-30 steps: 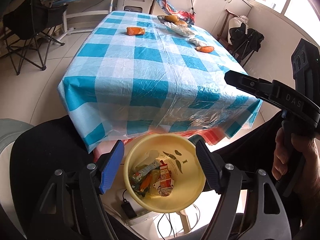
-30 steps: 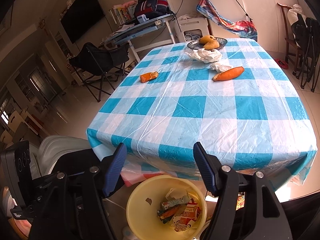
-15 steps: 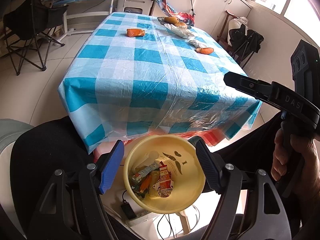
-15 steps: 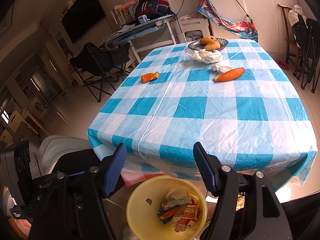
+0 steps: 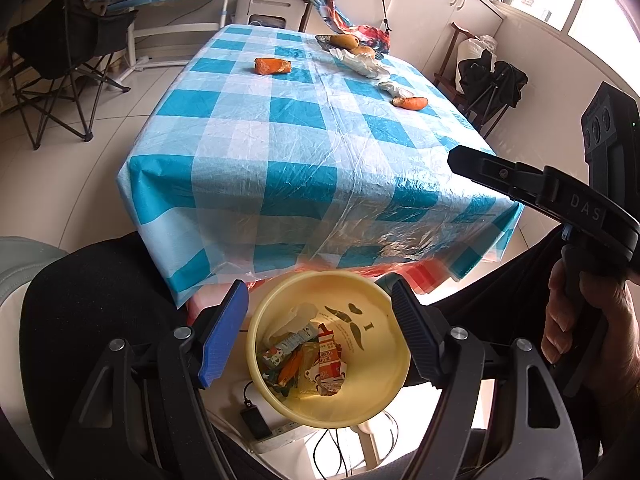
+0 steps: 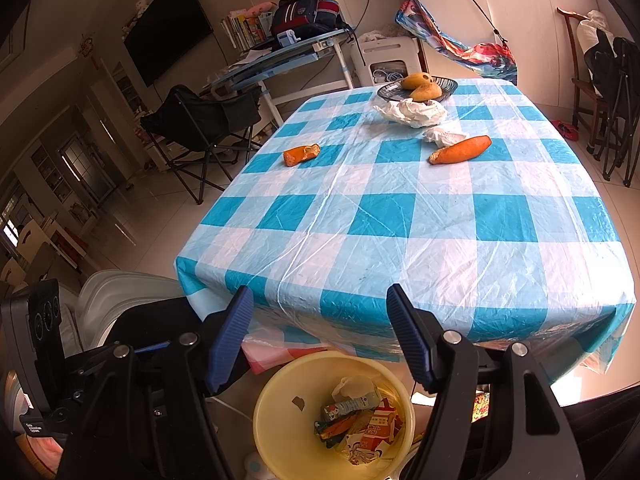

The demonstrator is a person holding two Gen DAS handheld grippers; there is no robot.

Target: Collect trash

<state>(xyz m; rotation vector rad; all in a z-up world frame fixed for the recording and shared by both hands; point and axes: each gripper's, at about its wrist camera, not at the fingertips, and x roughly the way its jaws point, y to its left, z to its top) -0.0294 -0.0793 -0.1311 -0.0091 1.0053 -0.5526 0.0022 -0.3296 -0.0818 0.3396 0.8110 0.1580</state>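
A yellow trash bin (image 5: pixel 360 300) with cartons and wrappers in it stands on the floor below the table's near edge; it also shows in the right wrist view (image 6: pixel 280 400). My left gripper (image 5: pixel 320 332) is open and empty above the bin. My right gripper (image 6: pixel 320 338) is open and empty, just above the bin too. On the blue-checked tablecloth (image 6: pixel 400 216) lie an orange peel piece (image 6: pixel 302 154), a carrot piece (image 6: pixel 460 149), a small crumpled tissue (image 6: pixel 442 135) and a larger crumpled white paper (image 6: pixel 414 113).
A dark plate with fruit (image 6: pixel 418 86) stands at the table's far end. A black folding chair (image 6: pixel 200 128) is left of the table, another chair (image 6: pixel 612 80) to the right. A power strip and cables (image 5: pixel 272 428) lie on the floor by the bin.
Both grippers stay open over the bin. The views shift only slightly; nothing on the table has moved.
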